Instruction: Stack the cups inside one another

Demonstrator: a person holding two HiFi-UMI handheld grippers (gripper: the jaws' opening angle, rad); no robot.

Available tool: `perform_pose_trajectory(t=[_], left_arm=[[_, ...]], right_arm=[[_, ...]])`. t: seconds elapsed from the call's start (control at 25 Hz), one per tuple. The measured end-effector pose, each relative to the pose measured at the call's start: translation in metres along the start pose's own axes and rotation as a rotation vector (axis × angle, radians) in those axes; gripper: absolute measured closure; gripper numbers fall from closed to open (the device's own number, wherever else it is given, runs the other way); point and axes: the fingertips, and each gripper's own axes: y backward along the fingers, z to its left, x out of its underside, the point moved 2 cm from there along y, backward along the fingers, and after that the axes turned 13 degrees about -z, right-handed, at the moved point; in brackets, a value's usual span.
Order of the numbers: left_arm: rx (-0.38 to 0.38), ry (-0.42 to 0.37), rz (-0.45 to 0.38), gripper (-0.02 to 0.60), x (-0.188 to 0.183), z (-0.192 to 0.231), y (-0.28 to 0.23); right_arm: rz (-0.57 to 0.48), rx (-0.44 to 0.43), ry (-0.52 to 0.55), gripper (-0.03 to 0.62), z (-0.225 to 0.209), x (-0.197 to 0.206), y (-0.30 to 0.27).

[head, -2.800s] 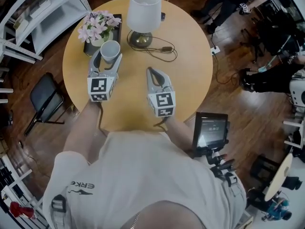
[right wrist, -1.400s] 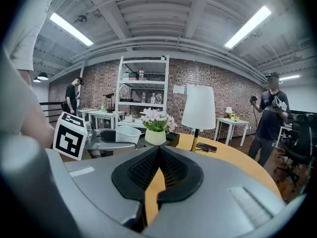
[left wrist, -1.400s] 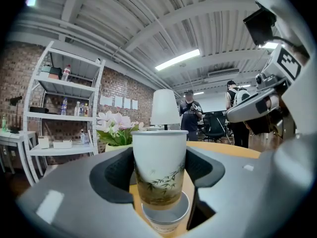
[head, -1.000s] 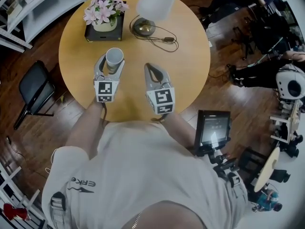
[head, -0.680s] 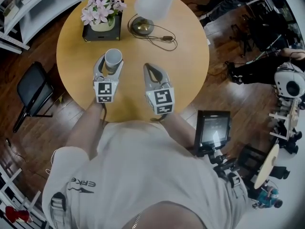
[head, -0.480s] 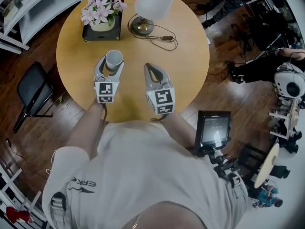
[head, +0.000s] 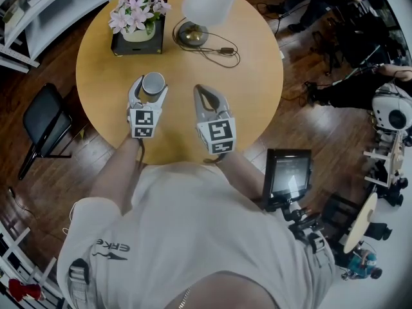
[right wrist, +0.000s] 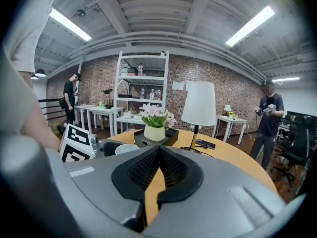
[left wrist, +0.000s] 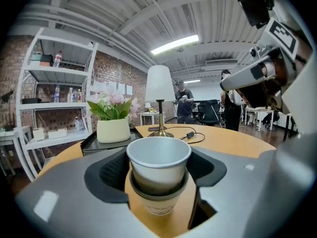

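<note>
My left tongs [left wrist: 159,175] stand wide. Their jaws have just been opening, and the pair of cups sits between them with the pads looking just clear of the walls, so I read nothing as gripped. The upper cup [left wrist: 158,158] is pale paper and already sits down inside the lower cup [left wrist: 159,205]; its rim stands proud of the lower one's rim. The lower cup rests on the table [head: 251,89], near the edge closest to me and left of centre.

My right tongs [right wrist: 157,165] are closed tight on nothing and hang over the table just beside the left pair.

These cups I judge very light and thin-walled. A hard squeeze would dent or oval them, and a nudge would tip the stack. If I need to seat the upper one deeper, I would take it low on the wall, just under the rolled rim where paper is stiffest, and press gently straight down. The smooth outside may slip in the pads.

Beyond the cups stand a pot of flowers [head: 136,24] and a lamp [head: 209,2], well apart.
</note>
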Motion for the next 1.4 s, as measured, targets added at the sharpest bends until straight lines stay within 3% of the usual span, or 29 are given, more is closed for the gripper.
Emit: perform_pose_trajectory(t=[0.48, 0.76, 1.0, 1.28, 1.4], left_arm=[[0.020, -0.022, 0.050, 0.181, 0.008, -0.003, 0.002], [0.022, -0.040, 0.021, 0.181, -0.002, 0.000, 0.003], [-0.022, -0.050, -0.051, 0.183, -0.025, 0.009, 0.010], [-0.059, -0.078, -0.150, 0.281, -0.068, 0.013, 0.021], [-0.080, -0.111, -0.185, 0.392, -0.086, 0.011, 0.025]], right_arm=[[-0.003, -0.004, -0.002, 0.580, 0.000, 0.000, 0.000], [-0.021, -0.008, -0.002, 0.580, 0.001, -0.003, -0.002], [-0.026, -0.015, -0.010, 0.580, 0.002, -0.003, -0.004], [-0.071, -0.029, -0.019, 0.580, 0.007, -0.013, -0.005], [-0.085, -0.029, -0.023, 0.580, 0.006, -0.015, -0.002]])
